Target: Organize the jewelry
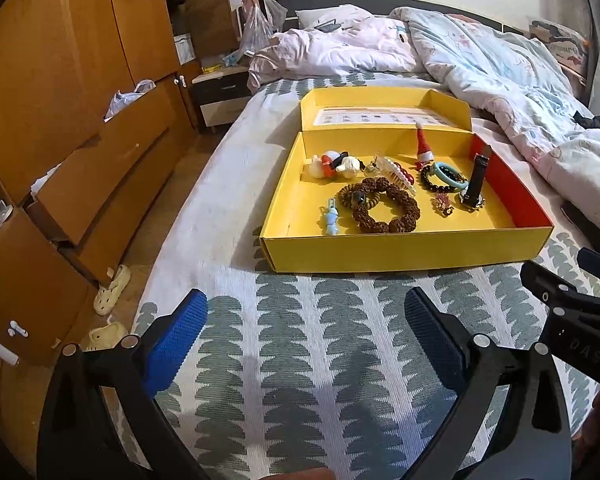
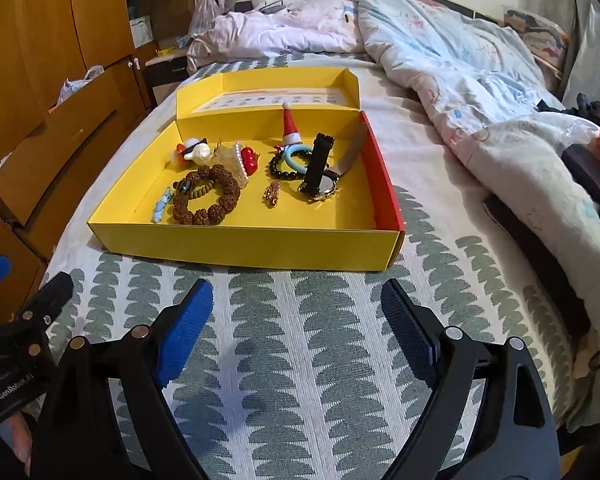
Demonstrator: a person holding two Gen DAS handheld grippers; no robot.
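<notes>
On the bed (image 1: 300, 340), the yellow box (image 1: 404, 246) lies open with all the jewelry inside: a brown bead bracelet (image 1: 386, 210), a watch (image 1: 476, 184), a black bead bracelet (image 1: 436, 182) and small clips. The left gripper (image 1: 306, 320) and the right gripper (image 2: 296, 312) both hover in front of the box with fingers spread wide and nothing between them. The pieces look light and small; the bead bracelet probably gives a little and is best pinched across its ring, while the watch is stiffer and safer to take by its standing strap than by the smooth, slippery face.
</notes>
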